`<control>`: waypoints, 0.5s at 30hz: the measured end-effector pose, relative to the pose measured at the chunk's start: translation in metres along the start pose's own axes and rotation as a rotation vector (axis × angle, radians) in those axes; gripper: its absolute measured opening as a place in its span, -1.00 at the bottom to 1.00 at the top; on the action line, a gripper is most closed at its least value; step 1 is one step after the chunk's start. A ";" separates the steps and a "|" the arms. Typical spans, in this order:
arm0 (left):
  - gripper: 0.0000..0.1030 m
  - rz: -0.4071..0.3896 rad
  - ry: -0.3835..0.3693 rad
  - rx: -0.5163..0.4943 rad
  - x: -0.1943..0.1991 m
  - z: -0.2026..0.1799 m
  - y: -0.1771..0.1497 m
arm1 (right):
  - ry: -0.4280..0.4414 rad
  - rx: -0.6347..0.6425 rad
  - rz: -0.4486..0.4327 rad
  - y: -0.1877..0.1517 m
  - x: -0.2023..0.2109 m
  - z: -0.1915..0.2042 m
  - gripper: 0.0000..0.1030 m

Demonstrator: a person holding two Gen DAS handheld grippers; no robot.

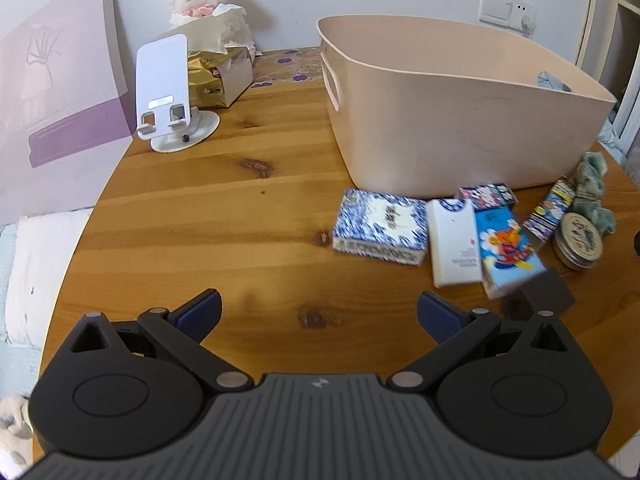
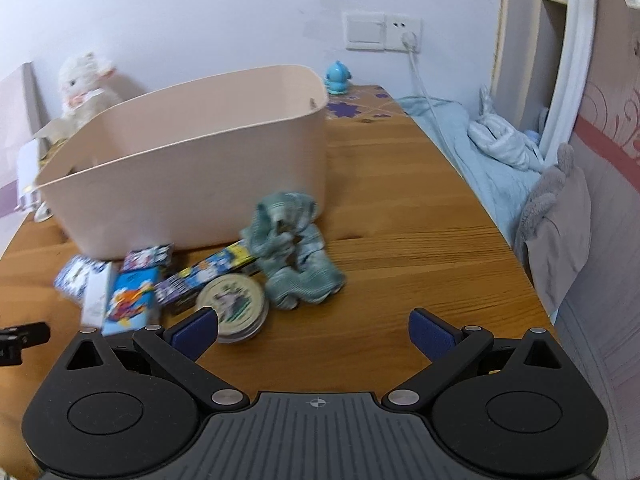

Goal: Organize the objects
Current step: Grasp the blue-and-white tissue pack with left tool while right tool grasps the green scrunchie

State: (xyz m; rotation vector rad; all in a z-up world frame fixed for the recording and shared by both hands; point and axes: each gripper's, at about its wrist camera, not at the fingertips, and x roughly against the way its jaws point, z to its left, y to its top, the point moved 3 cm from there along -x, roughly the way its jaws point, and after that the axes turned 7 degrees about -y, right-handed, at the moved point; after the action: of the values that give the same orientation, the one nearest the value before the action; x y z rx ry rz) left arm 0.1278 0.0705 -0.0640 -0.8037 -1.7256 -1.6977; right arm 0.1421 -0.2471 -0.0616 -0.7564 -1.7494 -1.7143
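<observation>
Both grippers are hovering over the table (image 1: 200, 200) with nothing in them: the left gripper (image 1: 319, 312) is standing wide open above bare wood, and the right gripper (image 2: 314, 330) is equally spread, its left finger just by the tin (image 2: 232, 304). The clutter is lying in a row against the front wall of the bin (image 1: 440, 120): blue box (image 1: 380, 226), white pack (image 1: 454, 244), cartoon box (image 1: 508, 252), a small box (image 1: 486, 196), a long box (image 1: 548, 210), the tin and a green cloth (image 2: 292, 240). Sorting is seemingly just starting; the bin's inside is mostly hidden, so I cannot tell what it holds. Next, the right gripper is probably needing to close on the tin or cloth and lift it over the rim.
</observation>
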 end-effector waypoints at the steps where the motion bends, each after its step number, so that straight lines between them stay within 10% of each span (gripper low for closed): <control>1: 1.00 -0.002 0.001 -0.007 -0.004 0.001 0.002 | -0.005 -0.006 0.003 0.002 -0.005 -0.002 1.00; 15: 1.00 0.037 -0.110 -0.023 -0.053 0.003 0.026 | -0.019 0.006 0.031 0.023 -0.064 -0.009 0.99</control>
State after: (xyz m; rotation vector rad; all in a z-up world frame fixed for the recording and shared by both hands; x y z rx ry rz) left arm 0.1818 0.0727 -0.0870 -0.9499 -1.7559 -1.6795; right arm 0.2028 -0.2559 -0.0926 -0.7956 -1.7459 -1.6865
